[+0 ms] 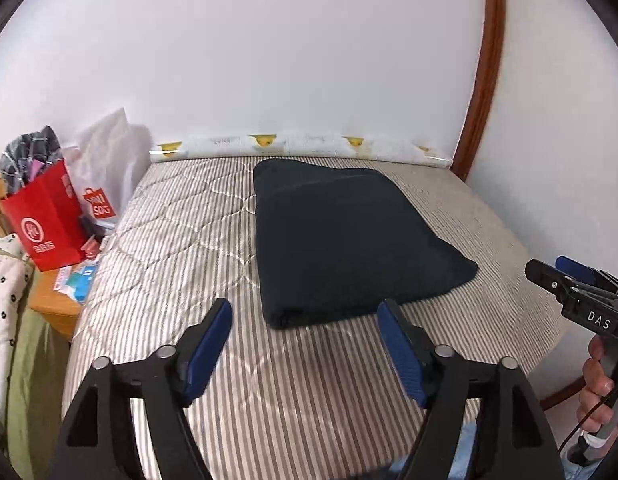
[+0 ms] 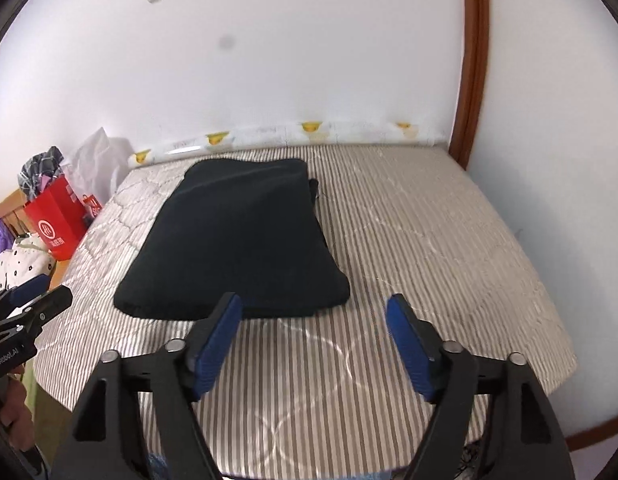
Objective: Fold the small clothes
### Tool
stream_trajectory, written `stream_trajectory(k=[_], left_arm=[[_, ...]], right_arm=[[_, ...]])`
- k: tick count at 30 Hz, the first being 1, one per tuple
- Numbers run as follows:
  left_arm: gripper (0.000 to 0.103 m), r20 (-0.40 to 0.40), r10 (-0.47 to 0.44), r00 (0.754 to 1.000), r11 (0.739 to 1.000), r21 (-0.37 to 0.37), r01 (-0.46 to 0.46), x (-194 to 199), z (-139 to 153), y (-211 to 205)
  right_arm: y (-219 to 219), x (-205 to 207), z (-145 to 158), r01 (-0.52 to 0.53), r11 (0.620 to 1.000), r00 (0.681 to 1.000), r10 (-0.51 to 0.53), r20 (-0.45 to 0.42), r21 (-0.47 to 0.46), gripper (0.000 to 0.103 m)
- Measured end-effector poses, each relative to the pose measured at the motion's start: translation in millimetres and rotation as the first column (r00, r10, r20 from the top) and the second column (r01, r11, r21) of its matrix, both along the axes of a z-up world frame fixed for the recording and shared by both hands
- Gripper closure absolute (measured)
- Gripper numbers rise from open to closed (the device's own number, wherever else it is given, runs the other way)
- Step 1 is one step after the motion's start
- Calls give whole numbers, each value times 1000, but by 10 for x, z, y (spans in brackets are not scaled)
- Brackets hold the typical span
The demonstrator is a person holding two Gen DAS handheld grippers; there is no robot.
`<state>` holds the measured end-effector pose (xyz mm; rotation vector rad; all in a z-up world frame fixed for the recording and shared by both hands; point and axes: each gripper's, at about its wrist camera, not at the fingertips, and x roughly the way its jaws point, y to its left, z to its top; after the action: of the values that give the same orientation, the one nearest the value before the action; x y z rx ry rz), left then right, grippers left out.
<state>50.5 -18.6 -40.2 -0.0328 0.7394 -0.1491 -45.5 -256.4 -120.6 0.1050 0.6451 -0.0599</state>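
A dark navy garment (image 1: 349,240) lies folded into a thick rectangle on the striped quilted mattress (image 1: 181,264); it also shows in the right wrist view (image 2: 241,240). My left gripper (image 1: 305,312) is open and empty, held just short of the garment's near edge. My right gripper (image 2: 313,308) is open and empty, near the garment's near right corner, not touching it. Each gripper shows at the edge of the other's view: the right gripper (image 1: 549,276) and the left gripper (image 2: 37,296).
The mattress (image 2: 429,240) ends at a white wall with a rolled yellow-patterned cloth (image 1: 301,146) along the far edge. A red paper bag (image 1: 49,220), a white bag and clutter stand on a wooden stand at the left. A brown wooden frame (image 1: 485,80) runs up the right.
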Motion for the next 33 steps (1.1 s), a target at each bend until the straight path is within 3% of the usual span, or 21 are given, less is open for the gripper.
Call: stream_trajectory(k=[4, 8, 17, 33], left_arm=[[18, 55, 18, 998, 999, 32, -20, -344, 163, -4], [17, 66, 44, 997, 998, 44, -47, -545, 254, 10], [17, 85, 43, 995, 998, 47, -47, -673, 334, -41], [17, 72, 47, 996, 997, 60, -51, -716, 318, -63]], right_arm=[[36, -382, 76, 27, 999, 999, -26, 41, -23, 8], [55, -678, 176, 49, 998, 997, -46, 64, -50, 5], [134, -969, 367, 34, 997, 994, -26, 109, -64, 4], [168, -997, 360, 35, 998, 994, -28, 103, -60, 4]])
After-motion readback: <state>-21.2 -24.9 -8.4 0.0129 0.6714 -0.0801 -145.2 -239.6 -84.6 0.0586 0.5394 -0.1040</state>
